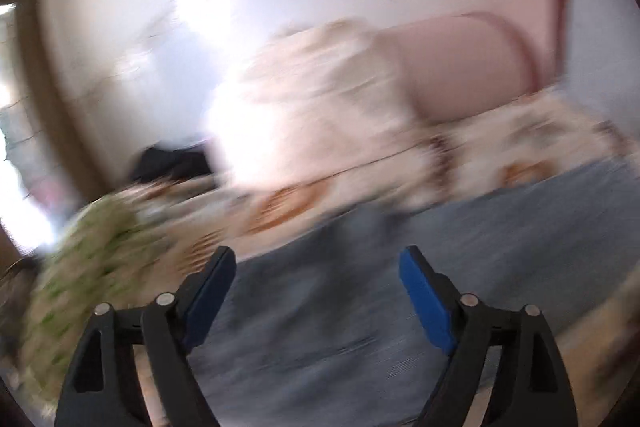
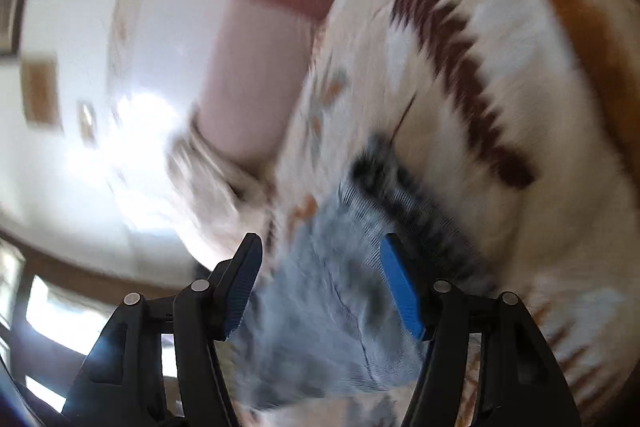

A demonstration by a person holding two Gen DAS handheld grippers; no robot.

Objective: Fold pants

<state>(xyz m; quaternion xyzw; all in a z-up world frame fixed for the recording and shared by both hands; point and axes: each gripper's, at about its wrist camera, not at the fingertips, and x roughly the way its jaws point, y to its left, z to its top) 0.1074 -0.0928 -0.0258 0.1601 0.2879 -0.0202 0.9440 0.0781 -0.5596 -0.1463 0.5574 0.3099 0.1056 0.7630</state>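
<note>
Both views are heavily blurred. The blue-grey denim pants (image 1: pixel 500 239) lie spread on a patterned bedspread, filling the lower part of the left wrist view. My left gripper (image 1: pixel 318 259) hovers over them, its blue pads wide apart with nothing between them. In the right wrist view a bunched part of the pants (image 2: pixel 316 307) with a dark edge lies just ahead of and below my right gripper (image 2: pixel 320 243). Its fingers stand apart and the pads do not press on the cloth.
The cream bedspread (image 2: pixel 520 87) has brown zigzag and orange bands. A pink bolster (image 1: pixel 460 67) and a cream heap of cloth (image 1: pixel 320 95) lie behind the pants. A green-patterned cloth (image 1: pixel 92 255) is at the left, with a dark item (image 1: pixel 172 163) behind it.
</note>
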